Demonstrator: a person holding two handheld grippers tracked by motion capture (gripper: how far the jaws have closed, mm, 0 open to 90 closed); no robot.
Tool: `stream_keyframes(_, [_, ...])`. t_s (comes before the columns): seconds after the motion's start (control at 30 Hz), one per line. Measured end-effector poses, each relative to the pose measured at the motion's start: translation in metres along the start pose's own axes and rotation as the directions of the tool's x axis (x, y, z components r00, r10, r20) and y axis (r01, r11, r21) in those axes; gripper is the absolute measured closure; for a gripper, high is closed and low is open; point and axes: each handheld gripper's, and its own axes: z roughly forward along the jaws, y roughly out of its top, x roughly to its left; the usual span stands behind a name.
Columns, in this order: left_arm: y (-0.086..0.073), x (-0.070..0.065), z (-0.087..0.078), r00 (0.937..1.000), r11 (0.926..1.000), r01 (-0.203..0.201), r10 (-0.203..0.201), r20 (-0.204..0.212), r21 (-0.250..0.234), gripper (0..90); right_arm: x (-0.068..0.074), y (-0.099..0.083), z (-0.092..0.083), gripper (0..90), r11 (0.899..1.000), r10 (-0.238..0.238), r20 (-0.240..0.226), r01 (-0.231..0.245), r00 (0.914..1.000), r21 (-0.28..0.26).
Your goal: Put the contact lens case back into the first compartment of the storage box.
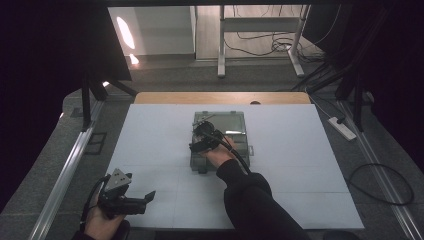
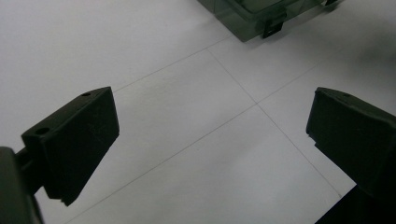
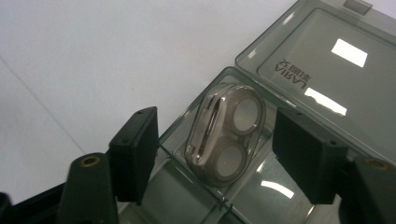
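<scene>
left gripper (image 1: 142,199): near-left corner of the worktop (image 1: 300,165), held low in the left hand (image 1: 102,217). Fingers (image 2: 77,140) wide apart, nothing between them; bare white sheet below in the left gripper view.
right gripper (image 1: 202,145): over the box, mid-worktop. Fingers (image 3: 135,149) part-way apart, either side of the case, pads not pressing on it as far as I can see.
right hand (image 1: 216,156): at the near edge of the box, sleeve running back to the near edge of the worktop.
case (image 3: 226,135): small clear two-lobed plastic case with two round pale lids, looks like a contact lens case. Sits inside the box, in a compartment by a box wall, tilted on edge rather than flat.
case axis: long axis runs through the two lids, roughly along the gripper's line of sight in the right gripper view, between the fingers.
case handling: judged light, rigid, smooth and slippery; may pop out if squeezed on the rounded lobes.
grip point: across the narrow waist or the flat long sides, fingers square to the long axis, light force.
box (image 1: 220,137): smoky clear plastic, centre of the worktop, slightly toward the far edge.
lid (image 3: 327,74): hinged open, lying back beyond the case; printed label reads reversed through it.
</scene>
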Motion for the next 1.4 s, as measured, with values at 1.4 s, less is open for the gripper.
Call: stream_keyframes(1.4, [0.0, 0.0, 0.0, 1.0, 1.0, -0.001, 0.001, -0.001, 0.002, 2.5, -0.018, -0.042, -0.044, 6.4, 0.994, -0.097, -0.153, 0.103, 0.9835, 0.026])
